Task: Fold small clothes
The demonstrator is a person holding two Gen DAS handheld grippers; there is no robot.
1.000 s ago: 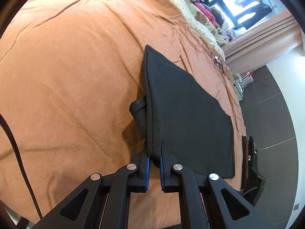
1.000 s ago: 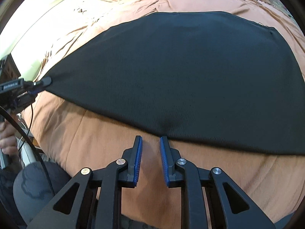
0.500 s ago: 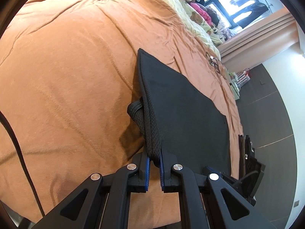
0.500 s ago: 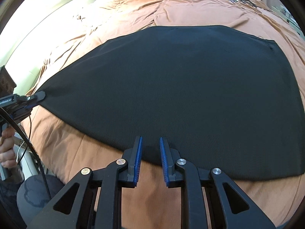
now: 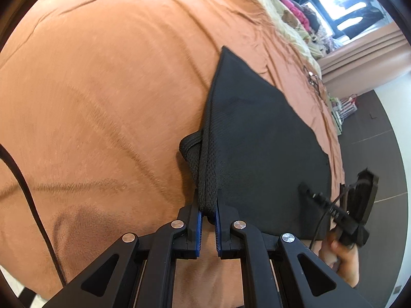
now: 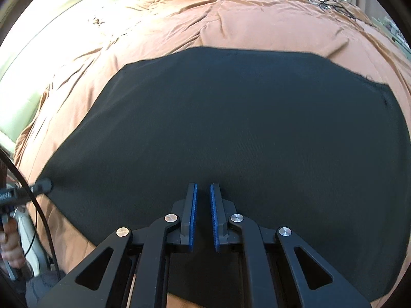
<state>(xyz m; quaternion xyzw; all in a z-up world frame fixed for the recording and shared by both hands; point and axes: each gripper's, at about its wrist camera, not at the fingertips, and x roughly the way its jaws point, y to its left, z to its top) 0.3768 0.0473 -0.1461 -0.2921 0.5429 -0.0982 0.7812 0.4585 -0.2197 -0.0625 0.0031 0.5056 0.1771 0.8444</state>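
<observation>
A black mesh garment [image 5: 259,138] lies spread flat on the orange bedspread [image 5: 102,89]. My left gripper [image 5: 207,213] is shut on the garment's thick waistband hem at its near corner, which bunches up between the blue pads. In the right wrist view the garment [image 6: 231,118] fills the middle, and my right gripper [image 6: 203,192] hovers over its near edge with a narrow gap between the pads, nothing in it. The left gripper's tip [image 6: 41,187] shows at the garment's left corner. The right gripper [image 5: 341,213] shows at lower right in the left wrist view.
The bed's edge runs along the right, with dark floor [image 5: 380,159] beyond. Pillows and soft toys [image 5: 295,12] lie at the head. Glasses [image 6: 326,2] rest on the bedspread beyond the garment. A black cable [image 5: 28,200] crosses at left.
My right gripper has moved forward from the bare bedspread over the garment's near edge. The left gripper keeps its hold on the hem and has barely moved.
</observation>
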